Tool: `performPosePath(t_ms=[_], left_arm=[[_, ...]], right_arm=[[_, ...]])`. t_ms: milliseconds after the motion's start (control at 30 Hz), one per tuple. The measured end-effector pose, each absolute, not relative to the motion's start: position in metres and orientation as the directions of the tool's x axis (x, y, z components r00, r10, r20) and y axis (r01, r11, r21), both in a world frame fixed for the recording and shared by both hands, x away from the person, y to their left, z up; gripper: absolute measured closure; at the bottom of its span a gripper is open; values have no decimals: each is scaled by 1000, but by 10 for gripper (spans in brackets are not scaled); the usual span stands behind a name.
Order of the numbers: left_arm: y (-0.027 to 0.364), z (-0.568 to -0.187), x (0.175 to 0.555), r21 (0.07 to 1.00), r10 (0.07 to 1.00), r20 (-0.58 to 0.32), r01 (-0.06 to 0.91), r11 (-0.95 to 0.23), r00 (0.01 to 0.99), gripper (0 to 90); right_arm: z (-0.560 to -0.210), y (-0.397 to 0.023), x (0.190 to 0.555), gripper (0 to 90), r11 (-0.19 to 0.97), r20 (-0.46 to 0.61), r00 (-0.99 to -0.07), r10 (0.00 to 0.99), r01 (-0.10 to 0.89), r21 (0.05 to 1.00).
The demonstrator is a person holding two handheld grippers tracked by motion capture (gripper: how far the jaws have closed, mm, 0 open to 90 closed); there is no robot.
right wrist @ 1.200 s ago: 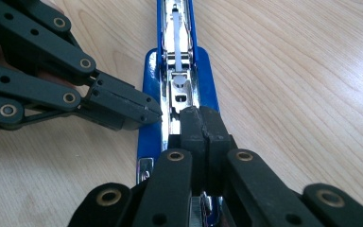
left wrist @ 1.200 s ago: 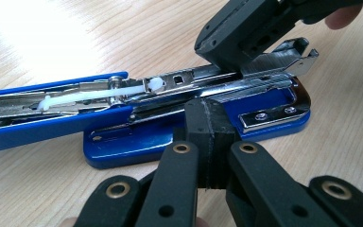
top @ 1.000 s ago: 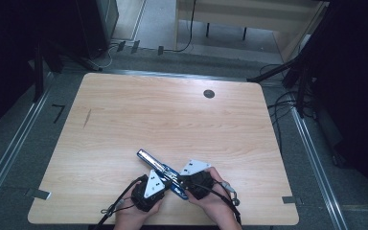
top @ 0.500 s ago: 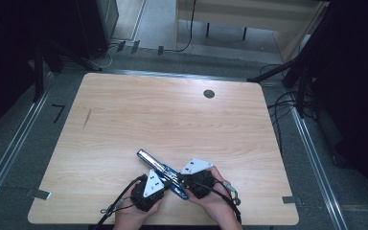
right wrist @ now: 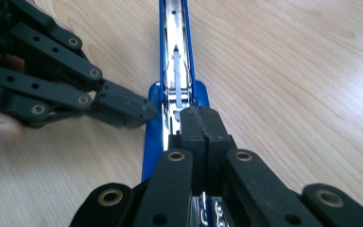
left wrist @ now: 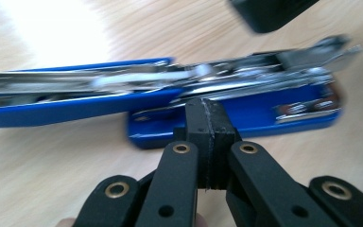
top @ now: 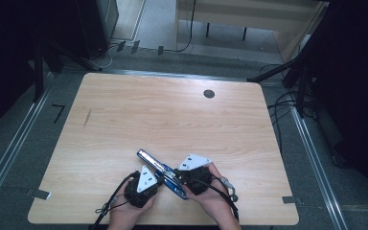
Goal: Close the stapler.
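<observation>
High view, stapler [top: 163,173]: blue, swung open, near table's [top: 172,124] front edge; long axis diagonal, far-left to near-right.
Left gripper [top: 152,178]: clenched, empty, tips against stapler's left side.
Right gripper [top: 181,176]: clenched, empty, over its hinge end.
Nearer: both equally close.

You've got no readable text, label or number anywhere: nothing on the stapler [top: 162,173] between your tongs.
</observation>
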State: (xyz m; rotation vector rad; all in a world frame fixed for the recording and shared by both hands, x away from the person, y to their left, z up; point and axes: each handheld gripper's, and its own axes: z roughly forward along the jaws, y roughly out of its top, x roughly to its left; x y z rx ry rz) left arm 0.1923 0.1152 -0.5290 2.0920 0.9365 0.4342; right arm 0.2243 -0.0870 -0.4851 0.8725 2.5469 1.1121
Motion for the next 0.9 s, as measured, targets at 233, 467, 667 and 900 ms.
performPosePath(t_ms=[233, 467, 667, 900], left_arm=[[142, -525, 207, 780, 793, -42, 516, -354, 608, 900], [151, -530, 216, 763, 812, -67, 554, -333, 580, 900], [153, -531, 221, 758, 823, -77, 570, -318, 562, 900], [150, -533, 224, 743, 829, -66, 582, -330, 555, 900]], right_arm=[[-480, -76, 230, 900, 527, 42, -800, 598, 432, 731], [-481, -61, 237, 900, 528, 50, -807, 588, 430, 733], [-484, -47, 244, 900, 533, 56, -814, 578, 428, 730], [-487, -37, 252, 900, 530, 55, -810, 583, 431, 730]])
